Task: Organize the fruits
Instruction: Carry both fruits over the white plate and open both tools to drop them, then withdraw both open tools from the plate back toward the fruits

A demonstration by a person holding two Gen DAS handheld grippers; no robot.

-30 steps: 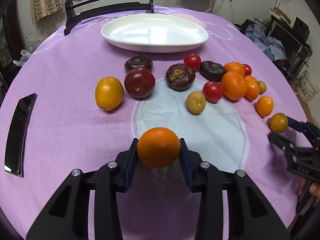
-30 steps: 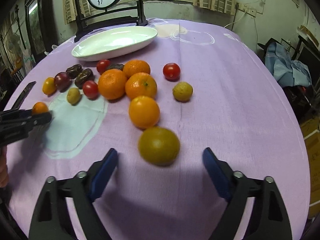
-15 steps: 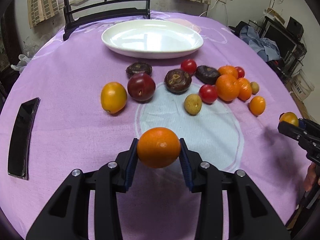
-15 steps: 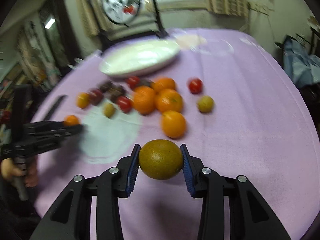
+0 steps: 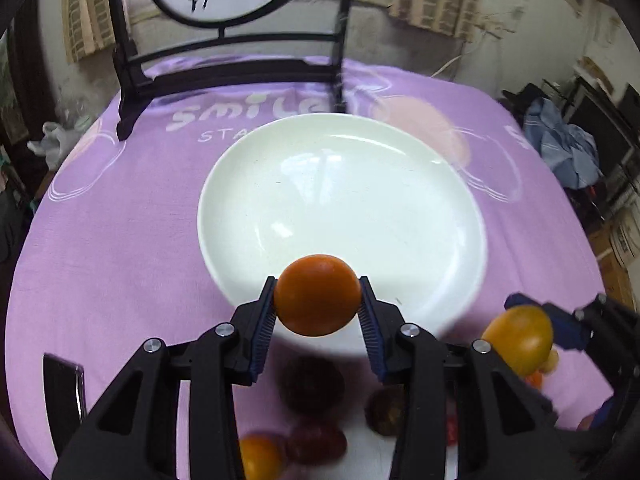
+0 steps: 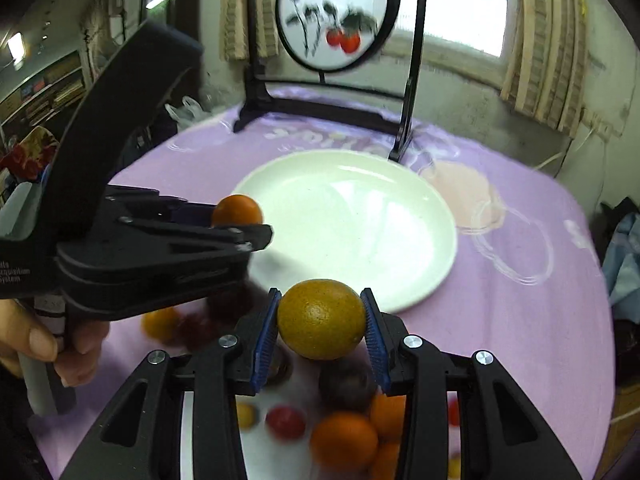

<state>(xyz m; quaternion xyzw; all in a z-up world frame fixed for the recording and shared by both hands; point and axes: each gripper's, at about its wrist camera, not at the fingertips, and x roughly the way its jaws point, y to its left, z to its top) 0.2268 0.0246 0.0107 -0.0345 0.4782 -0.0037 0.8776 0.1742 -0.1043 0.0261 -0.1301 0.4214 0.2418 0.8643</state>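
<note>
My left gripper is shut on a small orange fruit and holds it above the near rim of the white plate. My right gripper is shut on a yellow-green citrus fruit and holds it just short of the plate. In the right wrist view the left gripper with its orange fruit is at the plate's left edge. In the left wrist view the right gripper's fruit is at the lower right. The plate holds no fruit.
Several loose fruits lie on the purple tablecloth below both grippers: dark plums, oranges, a red tomato. A black stand with a round painted panel rises behind the plate. A black phone lies left.
Both grippers have risen and moved forward over the fruit pile to the plate's near edge. Each still holds its fruit; the right one closed on its fruit a second ago.
</note>
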